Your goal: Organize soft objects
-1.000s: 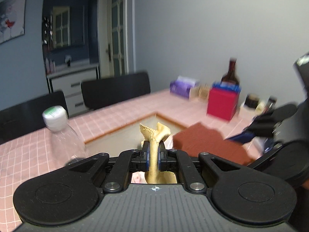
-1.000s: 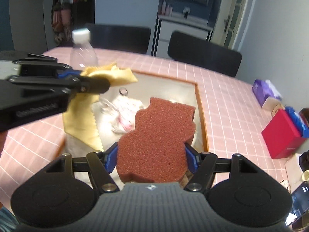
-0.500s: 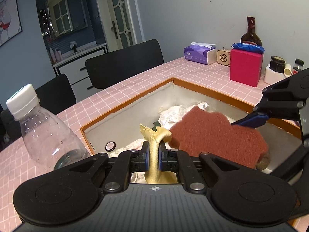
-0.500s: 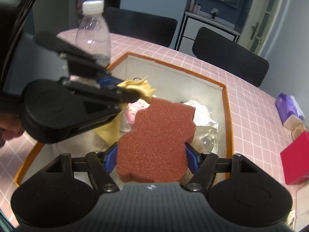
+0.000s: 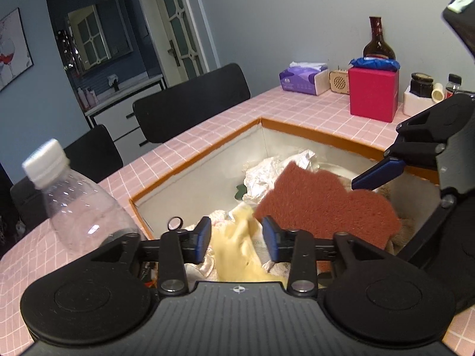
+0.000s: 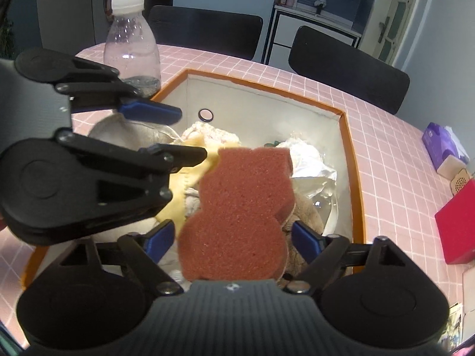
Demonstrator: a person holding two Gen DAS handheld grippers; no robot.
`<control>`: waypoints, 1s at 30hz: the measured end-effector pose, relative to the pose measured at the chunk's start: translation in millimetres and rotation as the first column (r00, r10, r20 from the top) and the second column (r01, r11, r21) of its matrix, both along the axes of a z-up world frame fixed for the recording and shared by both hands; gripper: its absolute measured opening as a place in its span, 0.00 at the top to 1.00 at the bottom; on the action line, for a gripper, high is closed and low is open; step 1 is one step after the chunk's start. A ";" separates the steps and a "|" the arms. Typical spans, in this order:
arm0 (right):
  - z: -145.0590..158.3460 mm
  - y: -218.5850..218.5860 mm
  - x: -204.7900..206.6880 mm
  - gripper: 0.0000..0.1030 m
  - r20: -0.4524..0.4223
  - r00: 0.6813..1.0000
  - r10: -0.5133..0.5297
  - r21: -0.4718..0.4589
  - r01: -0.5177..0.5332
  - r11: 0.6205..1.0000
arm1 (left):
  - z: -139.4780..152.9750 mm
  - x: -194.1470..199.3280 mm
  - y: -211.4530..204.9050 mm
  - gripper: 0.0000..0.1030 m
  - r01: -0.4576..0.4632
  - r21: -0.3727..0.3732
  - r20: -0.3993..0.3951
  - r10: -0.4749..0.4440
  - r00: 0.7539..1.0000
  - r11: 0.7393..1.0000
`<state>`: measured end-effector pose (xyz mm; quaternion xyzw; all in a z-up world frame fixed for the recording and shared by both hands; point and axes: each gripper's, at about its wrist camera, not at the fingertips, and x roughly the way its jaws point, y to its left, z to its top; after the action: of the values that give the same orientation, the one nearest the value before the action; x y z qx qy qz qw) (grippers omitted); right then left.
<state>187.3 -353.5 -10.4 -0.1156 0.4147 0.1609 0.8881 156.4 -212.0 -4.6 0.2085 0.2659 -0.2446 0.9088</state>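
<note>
Soft objects lie heaped in the orange-rimmed box [image 6: 354, 178] on the pink-tiled bench [image 5: 311, 109]. Between the spread pads of the right hand-held gripper [image 6: 230, 241], whose jaws have just been opening, sits the brown sponge [image 6: 237, 216], no longer pressed. The left hand-held gripper [image 5: 237, 238] has likewise just been opening; the yellow cloth [image 5: 237, 249] sags loose between its blue pads. A clear plastic bottle [image 5: 77, 207] stands beside the box.

Grey-blue walls [image 5: 297, 14] all round, a glazed door [image 5: 178, 29] at the back, two black chairs [image 5: 193, 101] pulled up to the pink-tiled tabletop [image 5: 311, 109], a framed picture [image 5: 13, 50] hanging left.
</note>
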 end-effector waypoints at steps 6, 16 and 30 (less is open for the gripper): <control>16.7 2.1 -12.9 0.10 0.030 0.999 -0.016 0.019 0.016 1.000 | 24.2 -20.0 12.8 0.41 0.026 -0.050 0.048 -0.024 0.999 0.998; 49.6 14.3 -50.4 0.06 0.187 0.975 -0.124 0.079 0.111 0.991 | 61.7 -59.8 68.8 0.35 0.052 -0.305 0.123 -0.015 0.992 0.951; 66.2 49.7 -121.4 0.03 0.411 0.887 -0.210 0.185 0.145 0.972 | 56.6 -140.1 117.8 0.30 -0.094 -0.340 0.428 0.242 0.871 0.936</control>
<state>65.9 -303.8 55.7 -0.0427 0.2055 0.0801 0.9744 16.3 -94.3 52.0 0.0921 0.0174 -0.1453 0.9849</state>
